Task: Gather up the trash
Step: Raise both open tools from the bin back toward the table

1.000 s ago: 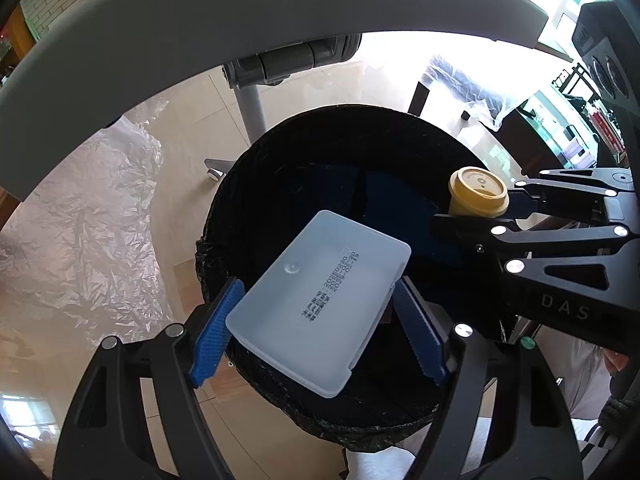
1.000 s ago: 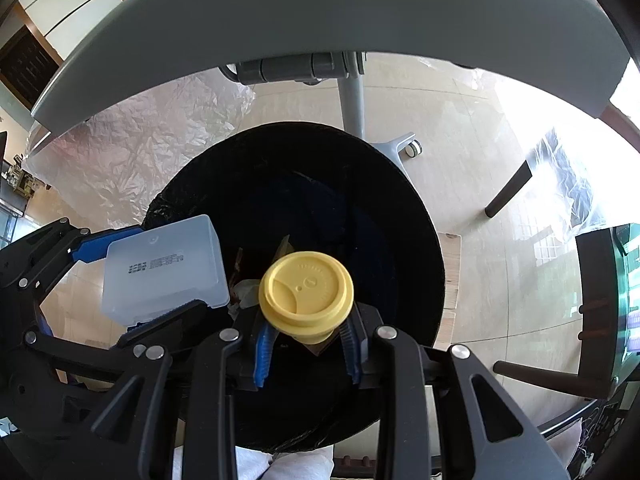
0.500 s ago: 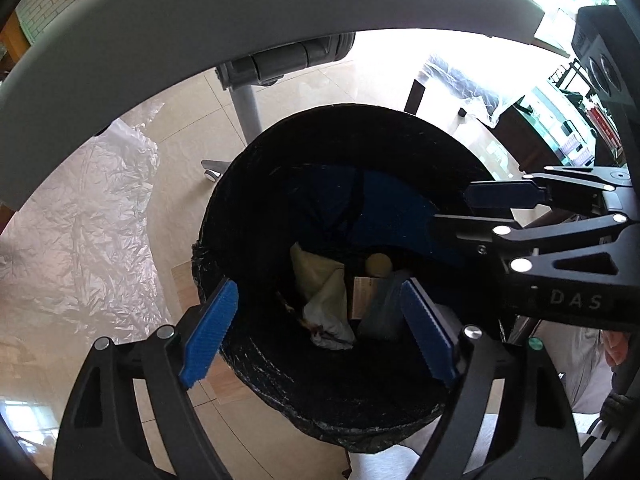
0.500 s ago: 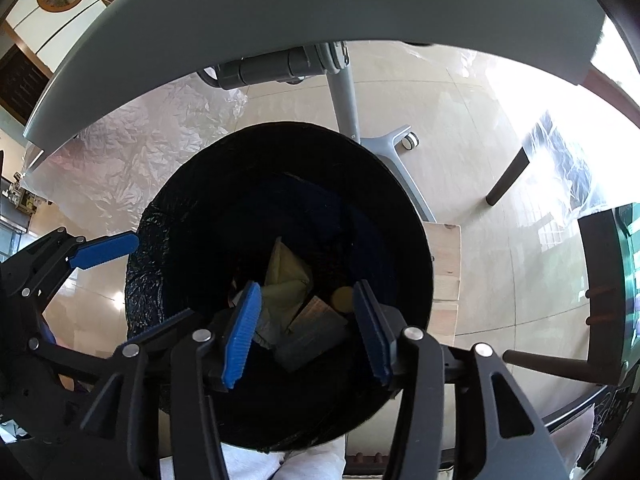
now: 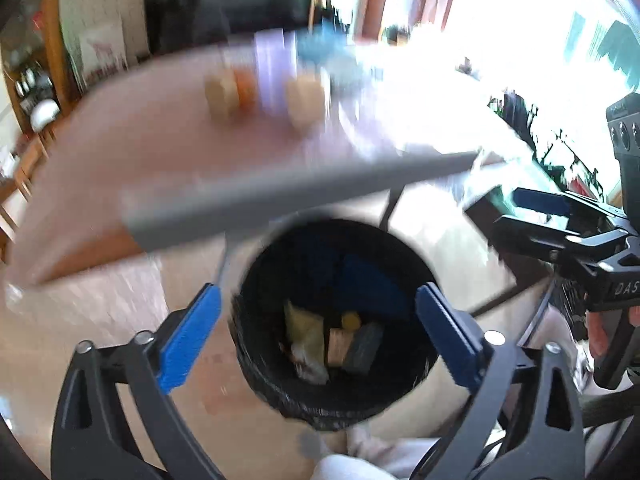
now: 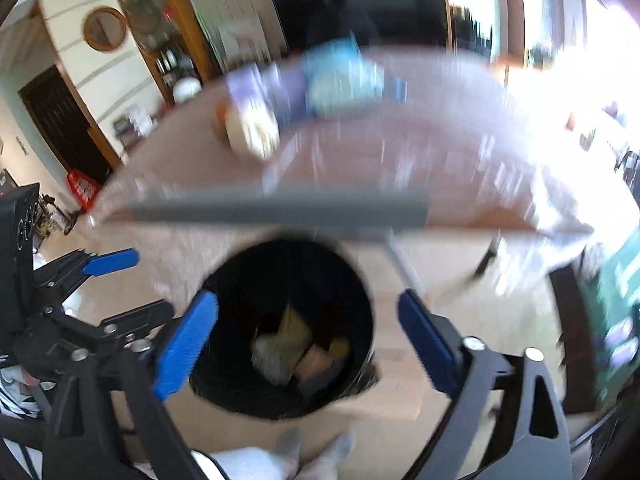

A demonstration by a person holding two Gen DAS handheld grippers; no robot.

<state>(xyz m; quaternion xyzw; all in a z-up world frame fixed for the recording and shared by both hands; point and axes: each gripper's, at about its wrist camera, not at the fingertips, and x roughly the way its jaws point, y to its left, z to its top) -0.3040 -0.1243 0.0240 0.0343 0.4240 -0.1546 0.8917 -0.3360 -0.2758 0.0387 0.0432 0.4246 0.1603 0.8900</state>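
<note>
Our left gripper [image 5: 318,334] has just been opening its jaws and now stands wide with nothing between the blue pads; our right gripper [image 6: 308,340] has done the same and is equally wide and empty. Directly below and ahead of both sits the black-lined trash bin [image 5: 280,396], and at its bottom lies the trash [image 5: 332,346]: crumpled paper, a cup with its yellow lid, and a flat box. Beyond the bin, above both pairs of tips, the table [image 5: 132,152] edge crosses each view, badly blurred. Further items [image 5: 268,80] stand on the tabletop beyond that edge, apparently cups and a bluish bundle, though we cannot name them with confidence.

The main risk, as we judge it, is the table edge: it lies between our tips and those items, and wide jaws travelling quickly could clip it. The two grippers also sit close beside each other, so reaching for the clustered items together could knock them into one another or tip a cup.
</note>
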